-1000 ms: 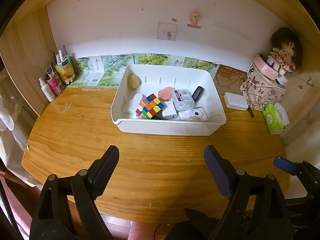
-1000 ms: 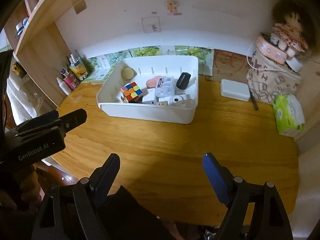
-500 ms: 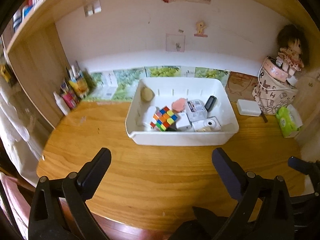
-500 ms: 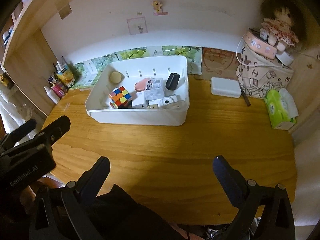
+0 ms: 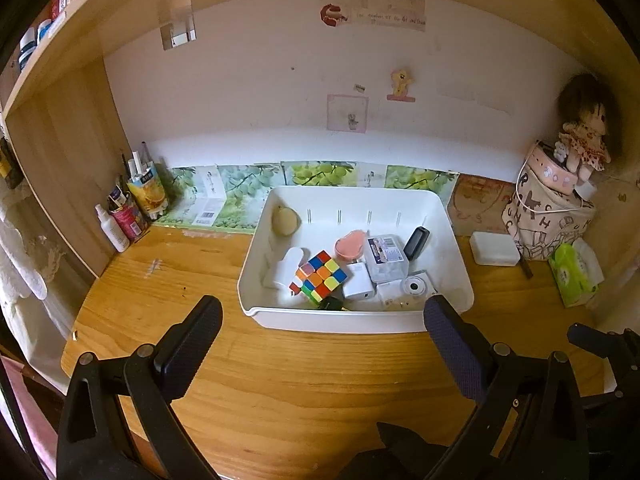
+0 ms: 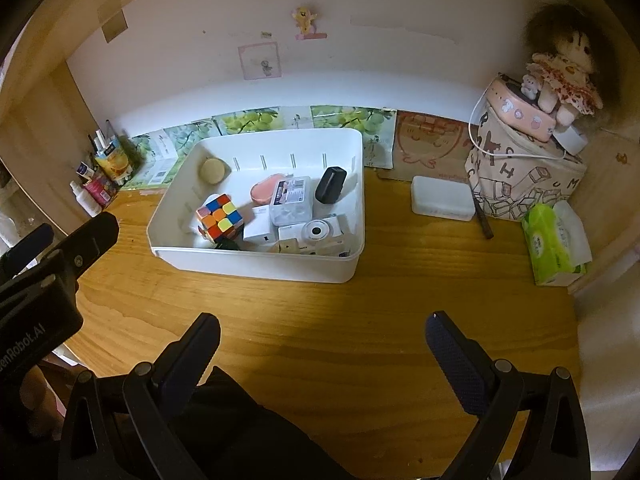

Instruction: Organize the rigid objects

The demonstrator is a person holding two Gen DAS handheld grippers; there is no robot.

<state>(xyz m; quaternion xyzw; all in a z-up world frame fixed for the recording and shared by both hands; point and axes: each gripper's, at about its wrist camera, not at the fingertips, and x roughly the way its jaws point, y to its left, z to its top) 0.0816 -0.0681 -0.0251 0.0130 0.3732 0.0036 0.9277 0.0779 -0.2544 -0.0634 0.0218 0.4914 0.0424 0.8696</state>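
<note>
"enRobot.AI" on the left tool (image 6: 60,276), edge-cropped, upside down

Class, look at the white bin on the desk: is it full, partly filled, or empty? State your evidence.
Partly filled. The white bin holds a puzzle cube, a small white camera and a black case near its front, while bare floor shows along its back wall.

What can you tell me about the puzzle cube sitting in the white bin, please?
The puzzle cube is a three-by-three twist puzzle with glossy plastic tiles in red, orange, yellow, blue, green and white, scrambled. It sits tilted, one corner up, toward the near left of the white bin, beside a white charger block and above a small dark item. No fingers touch it.
</note>
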